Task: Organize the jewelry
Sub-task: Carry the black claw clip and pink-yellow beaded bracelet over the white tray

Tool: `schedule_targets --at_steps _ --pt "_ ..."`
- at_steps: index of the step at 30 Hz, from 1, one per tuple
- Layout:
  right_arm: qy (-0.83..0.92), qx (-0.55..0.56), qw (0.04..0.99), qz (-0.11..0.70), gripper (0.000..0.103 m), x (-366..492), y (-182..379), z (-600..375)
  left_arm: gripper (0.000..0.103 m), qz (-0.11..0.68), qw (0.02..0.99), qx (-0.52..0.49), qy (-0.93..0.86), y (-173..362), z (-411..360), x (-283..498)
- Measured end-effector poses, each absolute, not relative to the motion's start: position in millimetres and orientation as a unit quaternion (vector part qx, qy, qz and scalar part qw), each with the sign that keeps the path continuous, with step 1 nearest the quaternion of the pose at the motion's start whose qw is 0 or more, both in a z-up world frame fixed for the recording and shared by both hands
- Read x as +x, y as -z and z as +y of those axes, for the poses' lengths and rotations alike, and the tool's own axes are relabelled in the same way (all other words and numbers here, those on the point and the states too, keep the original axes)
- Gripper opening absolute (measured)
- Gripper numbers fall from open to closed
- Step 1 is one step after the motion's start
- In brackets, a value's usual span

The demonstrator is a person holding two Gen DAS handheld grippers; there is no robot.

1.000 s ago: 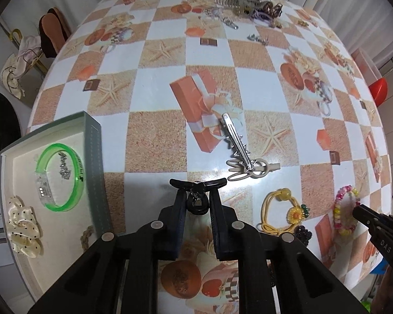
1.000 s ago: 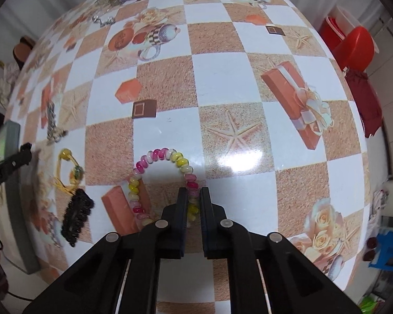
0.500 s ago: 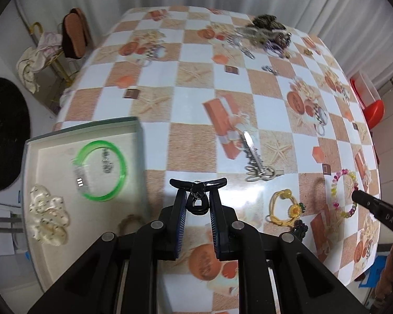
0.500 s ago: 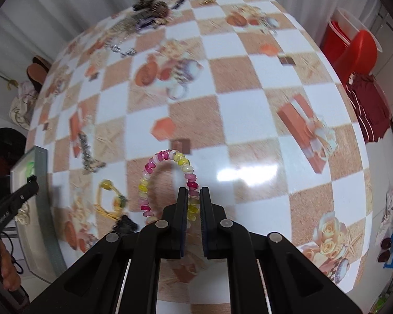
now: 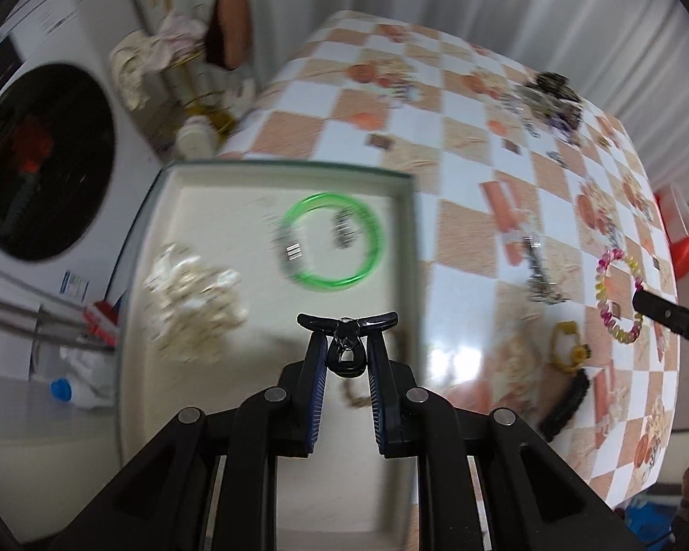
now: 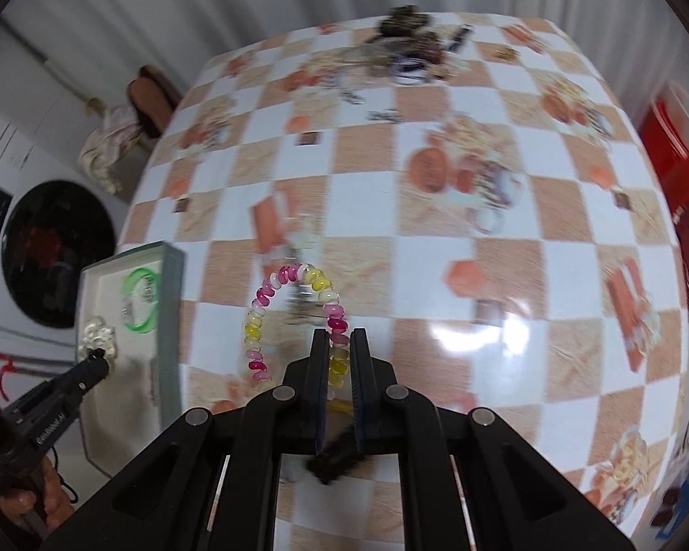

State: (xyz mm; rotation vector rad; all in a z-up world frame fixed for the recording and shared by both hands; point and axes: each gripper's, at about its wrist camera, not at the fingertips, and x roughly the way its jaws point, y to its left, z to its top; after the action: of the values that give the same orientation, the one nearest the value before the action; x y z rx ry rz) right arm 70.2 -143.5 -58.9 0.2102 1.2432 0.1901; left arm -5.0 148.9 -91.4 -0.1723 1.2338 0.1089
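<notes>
In the left wrist view my left gripper (image 5: pixel 347 346) is shut on a small black hair clip (image 5: pixel 376 320), held above the white tray (image 5: pixel 289 166). A green bangle (image 5: pixel 333 241) and a cream scrunchie (image 5: pixel 193 294) lie in the tray. My right gripper (image 6: pixel 340 344) is shut on a pink and yellow bead bracelet (image 6: pixel 294 275), which hangs above the checked tablecloth. The tray (image 6: pixel 171 321) and the left gripper (image 6: pixel 92 365) sit at the left of the right wrist view. At the left wrist view's right edge, the right gripper (image 5: pixel 666 317) carries the bracelet (image 5: pixel 618 296).
A silver clip (image 5: pixel 539 271), a yellow hair tie (image 5: pixel 569 353) and a black clip (image 5: pixel 567 404) lie on the table right of the tray. A heap of jewelry (image 6: pixel 409 46) sits at the far end. A washing machine door (image 5: pixel 46 160) is beyond the left edge.
Both grippers rose and swung left. The left one, still holding the black clip, went from the tablecloth to above the tray. The bracelet lifted off the table in the right gripper.
</notes>
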Motion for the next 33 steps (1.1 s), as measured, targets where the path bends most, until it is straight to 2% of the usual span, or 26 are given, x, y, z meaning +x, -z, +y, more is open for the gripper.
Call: schedule_targets --at_steps 17,33 --pt "-0.220 0.028 0.786 0.576 0.010 85 55 4 0.023 0.581 0.793 -0.135 -0.124 113 222 -60" --pt "-0.282 -0.001 0.767 0.576 0.010 102 75 109 0.023 0.588 0.780 -0.137 -0.166 147 238 -64"
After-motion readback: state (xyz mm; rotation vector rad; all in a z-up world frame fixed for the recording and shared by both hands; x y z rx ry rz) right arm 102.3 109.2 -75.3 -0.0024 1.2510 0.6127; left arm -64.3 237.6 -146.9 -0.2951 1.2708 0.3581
